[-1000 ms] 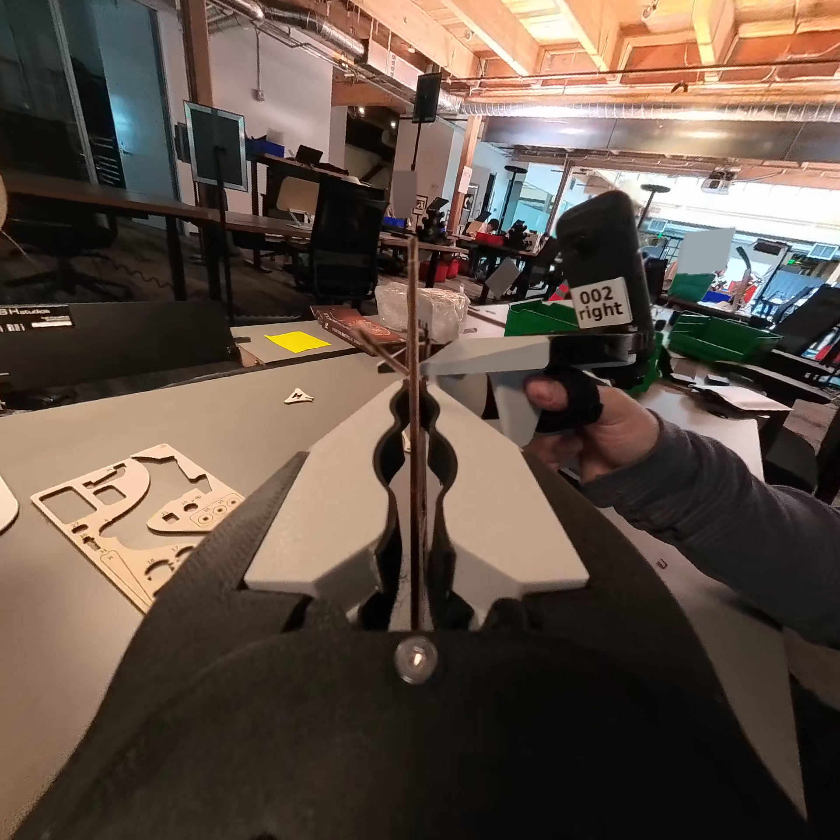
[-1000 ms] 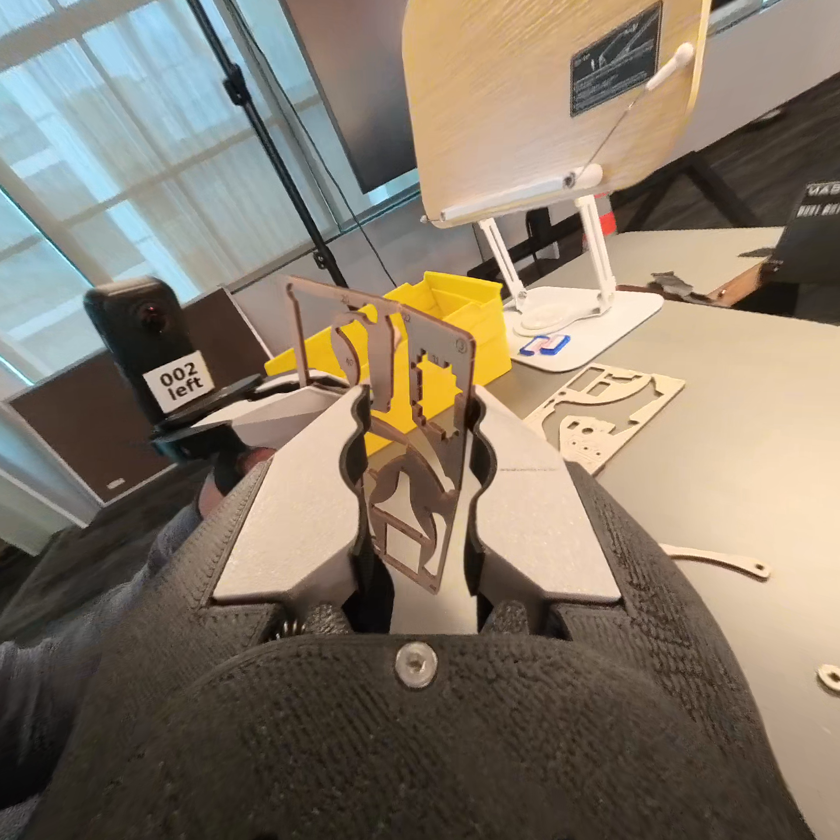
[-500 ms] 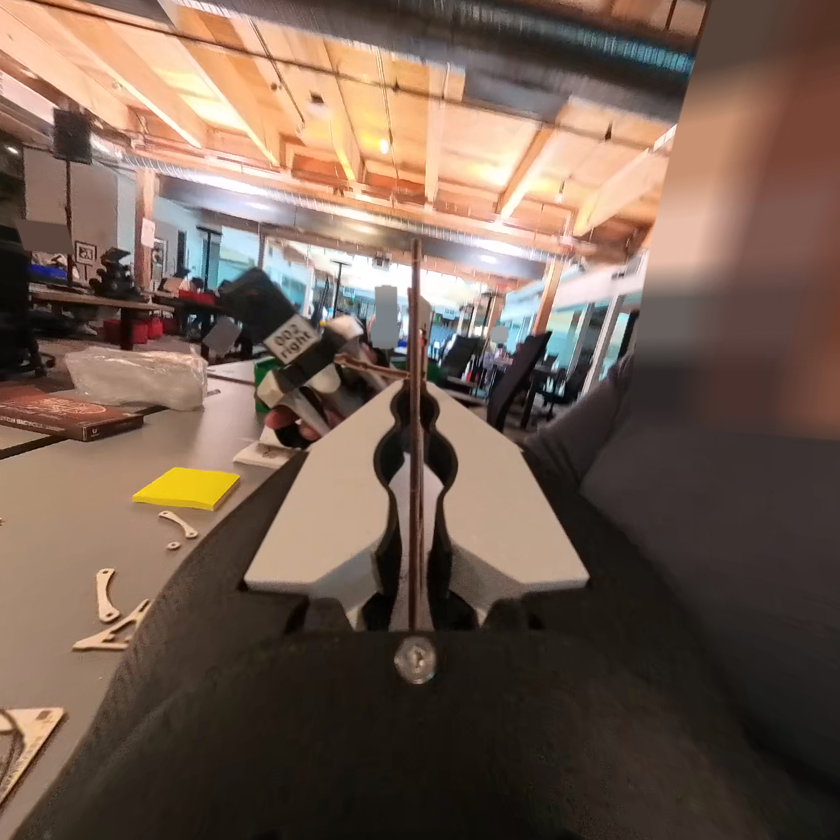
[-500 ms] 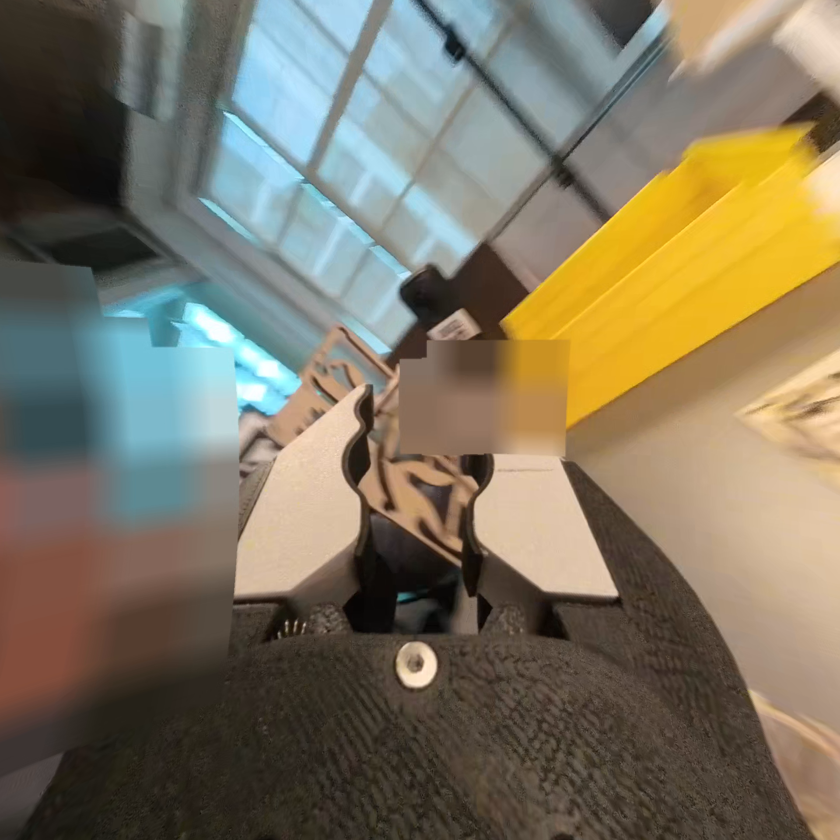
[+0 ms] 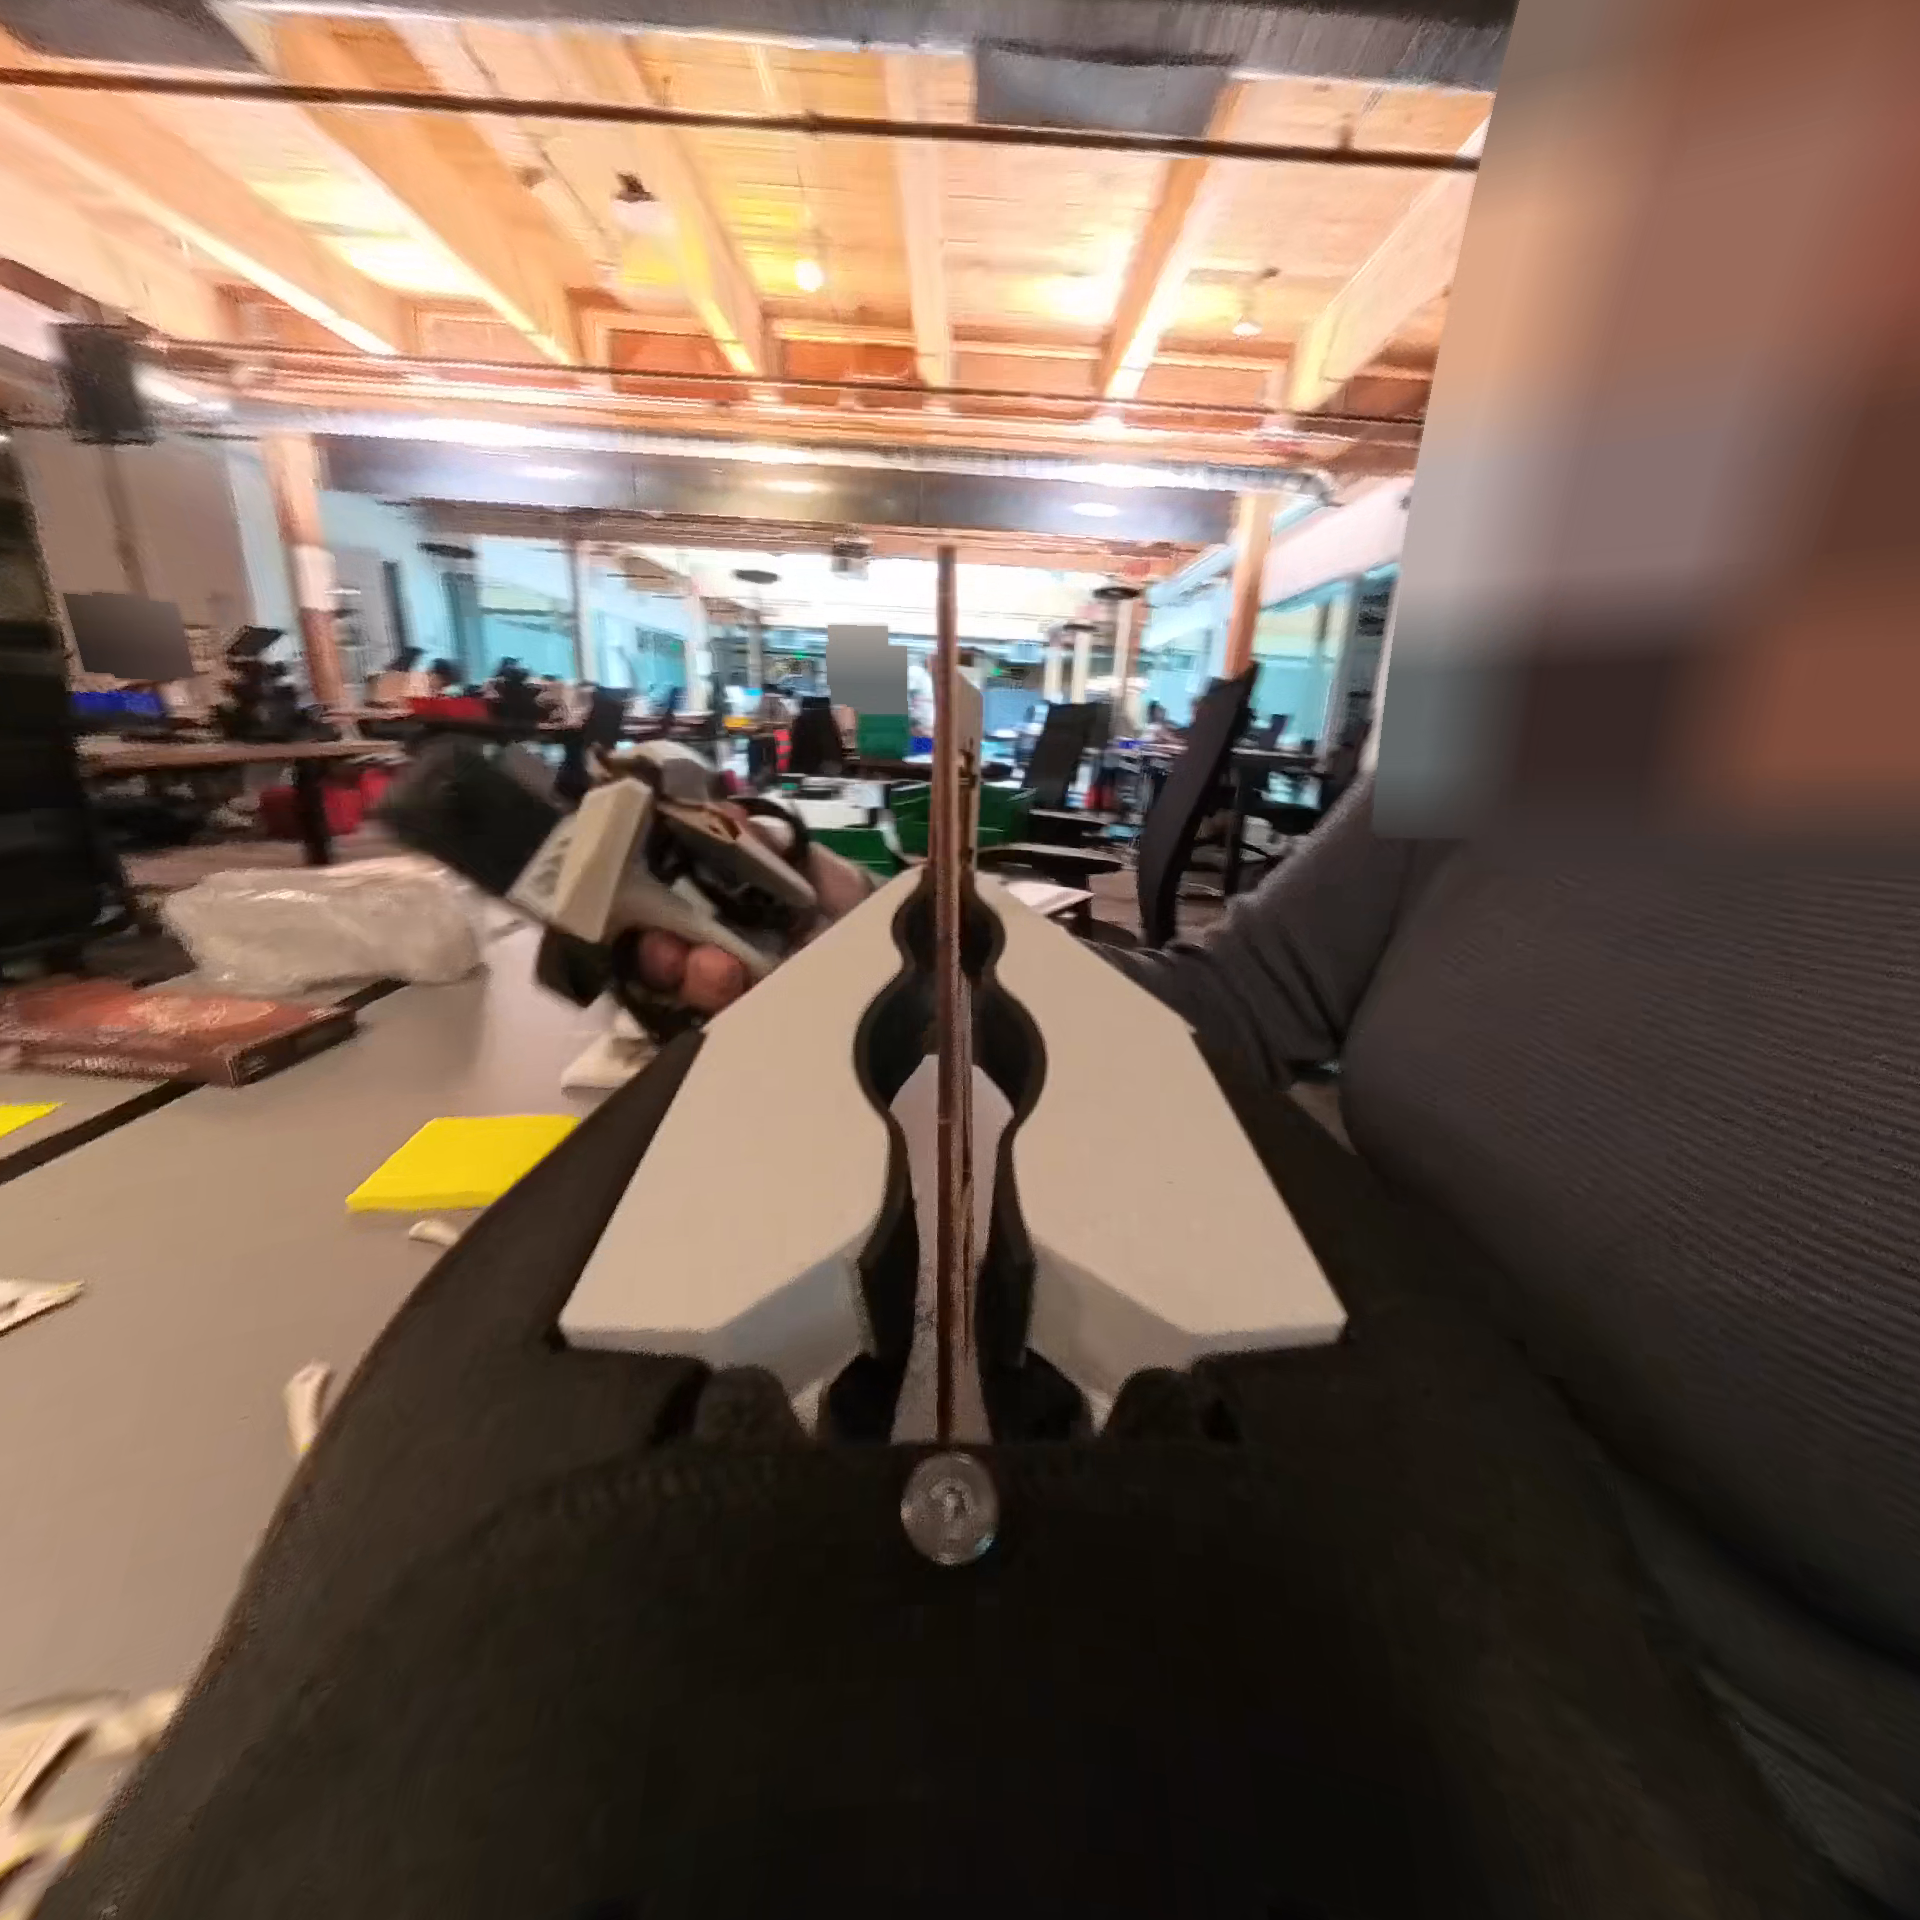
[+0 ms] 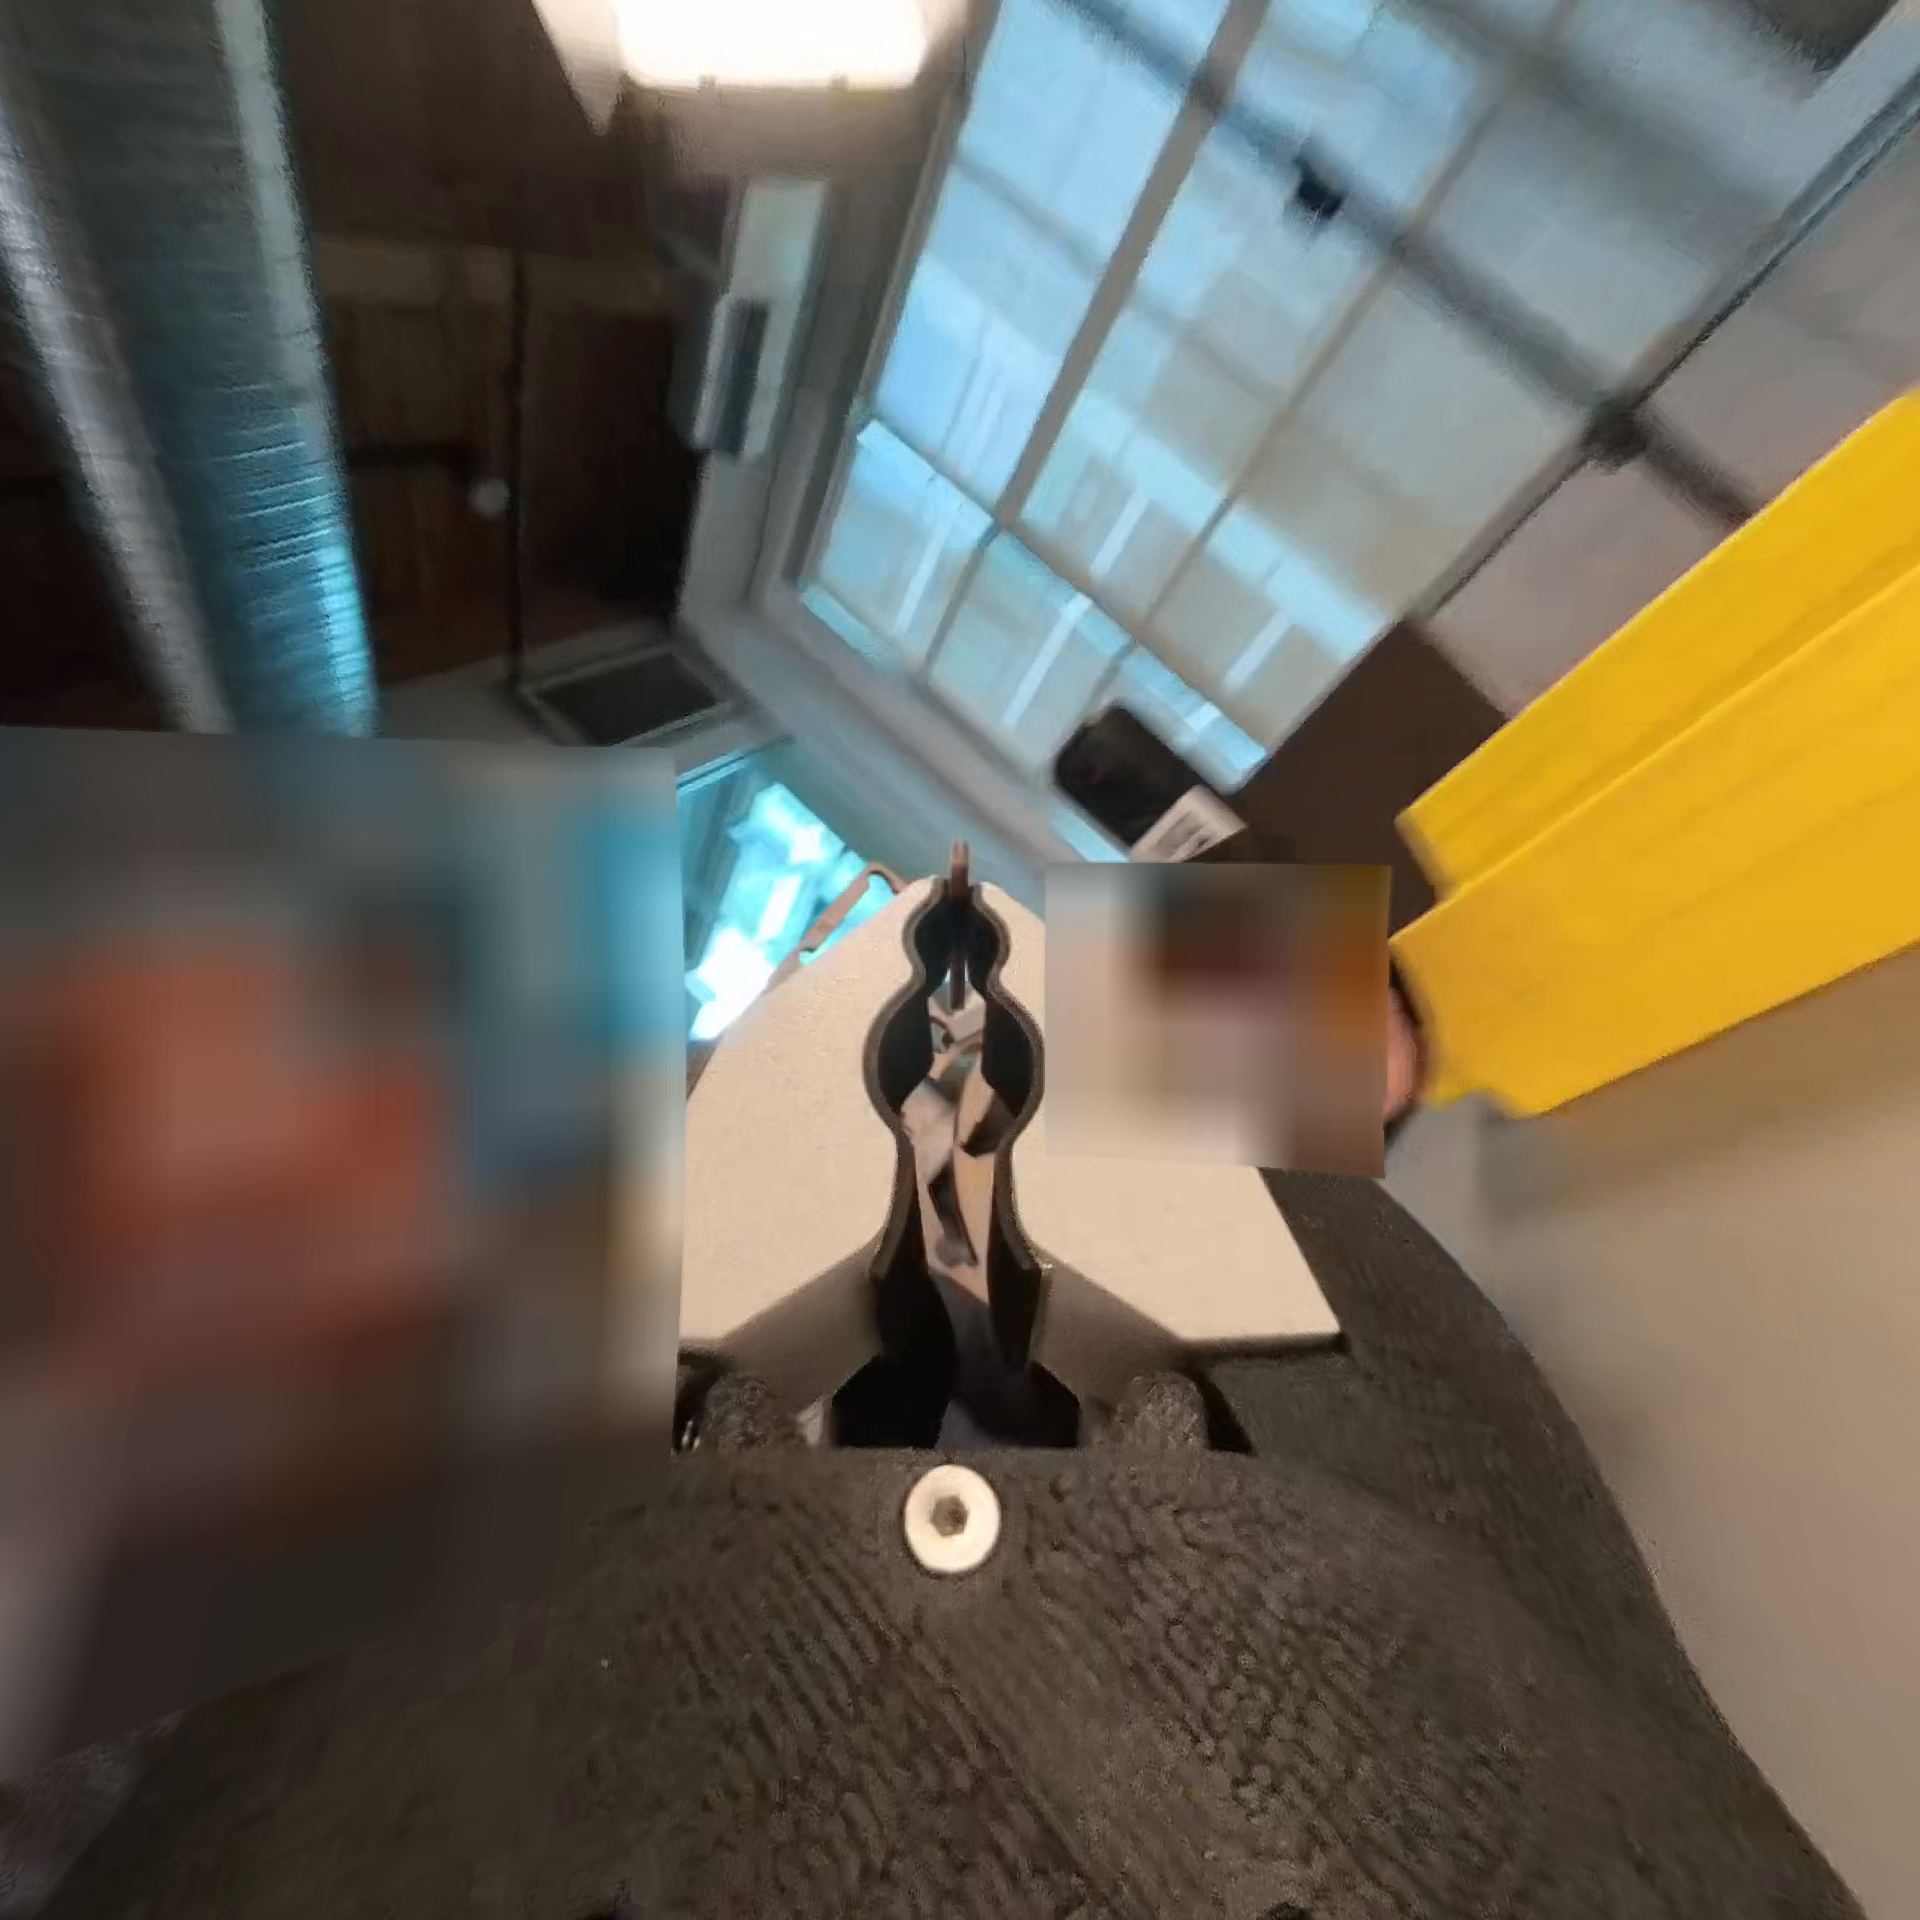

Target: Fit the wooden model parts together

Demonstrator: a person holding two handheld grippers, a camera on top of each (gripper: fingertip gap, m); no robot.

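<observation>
My left gripper (image 5: 948, 883) is shut on a thin wooden model sheet (image 5: 948, 727), which I see edge-on and upright between the jaws. My right gripper (image 6: 958, 904) has its jaws nearly together on a thin dark wooden piece (image 6: 956, 1132), whose edge sticks out past the tips. In the left wrist view the right gripper (image 5: 665, 883) is blurred, held by a hand just left of my left fingers and above the grey table (image 5: 208, 1455). I cannot tell whether the two wooden pieces are joined. The left gripper's black camera (image 6: 1132, 779) shows beyond the right fingers.
A yellow pad (image 5: 462, 1158), a brown box (image 5: 177, 1039) and a clear plastic bag (image 5: 312, 925) lie on the table at the left. Loose wooden offcuts (image 5: 31, 1304) lie near the left edge. A yellow bin (image 6: 1662, 831) stands at the right. The person's grey-clad body (image 5: 1662, 1247) is close on the right. Spacing between my two grippers at the tips: around 8 cm.
The right jaws, wide apart around the sheet a second ago, have closed on wood. Both views have swung and tilted. The right gripper has dropped lower and to the left in the left wrist view.
</observation>
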